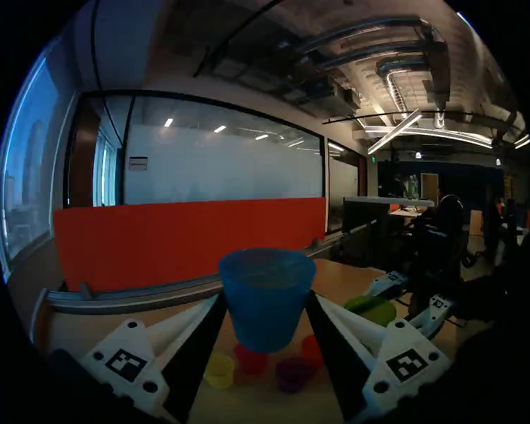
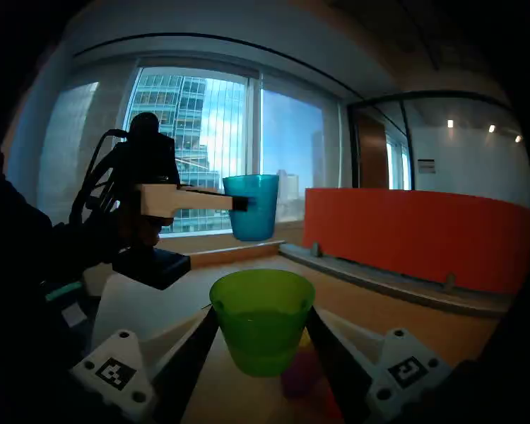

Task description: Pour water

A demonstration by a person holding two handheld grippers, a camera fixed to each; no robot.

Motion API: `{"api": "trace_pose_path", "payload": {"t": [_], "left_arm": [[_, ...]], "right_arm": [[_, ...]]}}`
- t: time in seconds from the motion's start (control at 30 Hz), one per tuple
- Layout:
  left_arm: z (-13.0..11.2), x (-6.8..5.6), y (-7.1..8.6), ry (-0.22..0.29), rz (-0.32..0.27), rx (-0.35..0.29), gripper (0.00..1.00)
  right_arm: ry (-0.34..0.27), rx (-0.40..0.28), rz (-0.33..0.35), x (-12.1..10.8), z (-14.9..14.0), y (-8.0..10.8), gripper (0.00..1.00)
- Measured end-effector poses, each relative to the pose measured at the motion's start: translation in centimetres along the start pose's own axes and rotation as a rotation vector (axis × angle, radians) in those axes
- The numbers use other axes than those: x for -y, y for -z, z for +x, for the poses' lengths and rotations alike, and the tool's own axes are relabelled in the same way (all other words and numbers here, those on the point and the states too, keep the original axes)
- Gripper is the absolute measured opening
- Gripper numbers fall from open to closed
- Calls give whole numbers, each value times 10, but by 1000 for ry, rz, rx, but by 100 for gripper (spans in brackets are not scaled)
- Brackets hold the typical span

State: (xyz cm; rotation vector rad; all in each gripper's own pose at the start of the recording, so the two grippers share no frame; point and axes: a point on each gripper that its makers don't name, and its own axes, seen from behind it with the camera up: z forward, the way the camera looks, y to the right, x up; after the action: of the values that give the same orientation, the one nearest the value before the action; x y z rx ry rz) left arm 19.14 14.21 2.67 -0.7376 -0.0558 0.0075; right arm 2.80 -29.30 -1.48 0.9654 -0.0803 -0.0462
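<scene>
While gripped upright, blue cup (image 1: 266,297) translucent, tapered; green cup (image 2: 263,321) same shape.

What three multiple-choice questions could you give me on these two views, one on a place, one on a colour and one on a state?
1. Where is the small yellow cup?
A) on the table, below the blue cup
B) on a chair
C) on the windowsill

2. What colour is the cup in the right gripper?
A) blue
B) green
C) orange

3. How is the blue cup in the left gripper?
A) lying on its side
B) upside down
C) upright, clamped between the fingers

Answers:
1 A: the left gripper view shows it on the table under the raised blue cup.
2 B: the green cup sits between that gripper's fingers.
3 C: its open rim faces up and both fingers press its sides.
</scene>
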Motion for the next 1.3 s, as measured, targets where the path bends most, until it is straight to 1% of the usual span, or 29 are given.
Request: {"api": "trace_pose_path", "payload": {"t": [0.4,0.77,1.17,1.3], "left_arm": [[-27,0,-1,2,7,34,80],[-42,2,-4,-2,4,66,80],[-69,7,-3,-21,3,123,80],[-75,9,-3,-25,3,138,80]], "right_arm": [[-27,5,-20,-13,2,13,88],[-26,50,-17,-17,-5,17,89],[-22,151,-4,-25,-32,21,89],[-8,189,5,-25,-41,24,89]]}}
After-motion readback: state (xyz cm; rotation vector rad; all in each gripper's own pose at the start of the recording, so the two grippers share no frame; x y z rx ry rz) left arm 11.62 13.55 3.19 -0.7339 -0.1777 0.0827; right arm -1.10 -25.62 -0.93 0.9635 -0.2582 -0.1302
